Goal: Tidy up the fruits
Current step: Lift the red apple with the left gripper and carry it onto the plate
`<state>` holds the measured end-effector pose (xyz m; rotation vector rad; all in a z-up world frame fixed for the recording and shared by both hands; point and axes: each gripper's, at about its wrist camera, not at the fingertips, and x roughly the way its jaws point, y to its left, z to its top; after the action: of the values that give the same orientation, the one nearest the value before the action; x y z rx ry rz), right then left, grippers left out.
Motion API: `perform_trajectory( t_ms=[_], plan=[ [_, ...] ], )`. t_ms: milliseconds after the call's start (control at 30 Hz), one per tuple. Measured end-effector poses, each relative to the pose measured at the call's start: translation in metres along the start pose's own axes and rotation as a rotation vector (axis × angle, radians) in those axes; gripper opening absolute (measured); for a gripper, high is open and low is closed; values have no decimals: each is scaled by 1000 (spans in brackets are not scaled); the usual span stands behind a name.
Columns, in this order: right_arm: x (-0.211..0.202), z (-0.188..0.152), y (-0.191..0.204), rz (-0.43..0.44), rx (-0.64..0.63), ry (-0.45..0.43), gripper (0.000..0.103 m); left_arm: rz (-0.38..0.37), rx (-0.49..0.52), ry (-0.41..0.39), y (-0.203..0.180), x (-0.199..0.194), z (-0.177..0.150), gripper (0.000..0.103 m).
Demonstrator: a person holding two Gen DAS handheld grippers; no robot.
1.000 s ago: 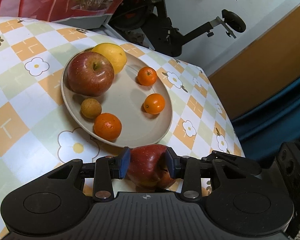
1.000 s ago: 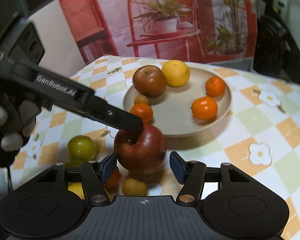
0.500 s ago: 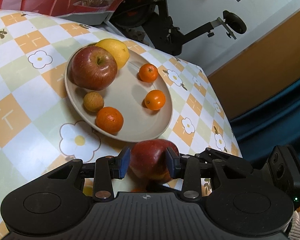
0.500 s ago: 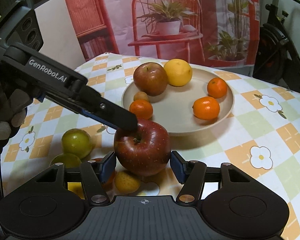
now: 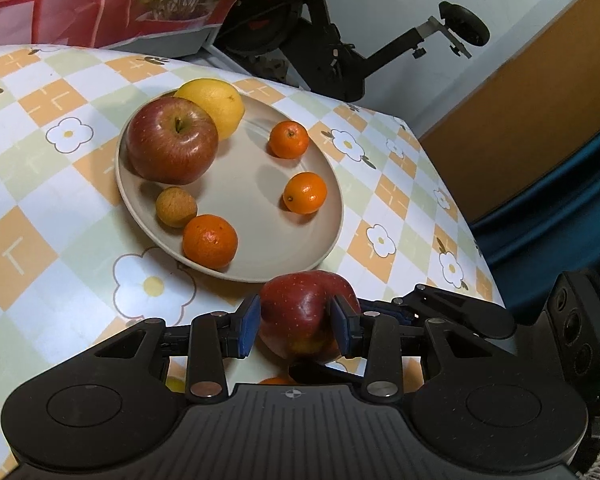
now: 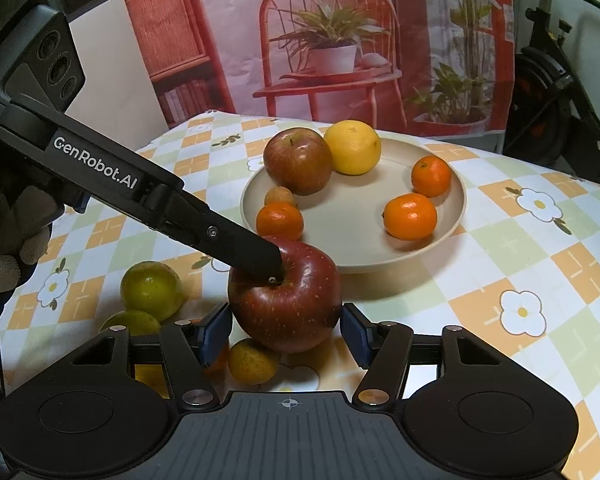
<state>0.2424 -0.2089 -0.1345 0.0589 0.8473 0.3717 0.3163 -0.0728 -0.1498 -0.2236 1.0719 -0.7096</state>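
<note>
Checkered in orange, green and white with daisy prints, the tabletop (image 6: 512, 264) fills the middle of both views, with a red chair-and-plant backdrop (image 6: 340, 40) along the top of the right wrist view and an exercise bike (image 5: 340, 48) at the top centre of the left wrist view.

A beige plate (image 5: 260, 264) sits mid-frame, carrying a large apple (image 5: 172, 142), a lemon (image 5: 216, 102) touching it behind, three mandarins (image 5: 210, 241) and one small brownish fruit (image 5: 176, 206).

Low in the centre of the left wrist view, the left hand-held gripper (image 5: 296, 330) has both blue pads pressed against a dark red apple (image 5: 306, 312), which sits just beside the plate's near rim.

In the right wrist view the right hand-held gripper (image 6: 286, 334) stands spread wide, its pads on either side of that apple (image 6: 284, 304); whether they touch it cannot be told.

At lower left of that view lie two green citrus fruits (image 6: 152, 290) and a small yellow one (image 6: 252, 362).
</note>
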Motion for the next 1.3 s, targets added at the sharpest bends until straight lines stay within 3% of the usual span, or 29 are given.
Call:
perform_trajectory(
  t_ms=[333,667,1000,1300],
  plan=[
    [-12,3,1,4,0,-35,55,1,17,-22,-9,-12,3,40],
    [-20,43,-10,8,-40,-75,55,18,71,-82,-25,-27,34,40],
    [11,86,-40,15,-48,-78,55,75,86,-79,-20,-9,85,39],
    [48,93,-69,16,-6,-22,55,101,83,-19,-10,18,105,38]
  ],
)
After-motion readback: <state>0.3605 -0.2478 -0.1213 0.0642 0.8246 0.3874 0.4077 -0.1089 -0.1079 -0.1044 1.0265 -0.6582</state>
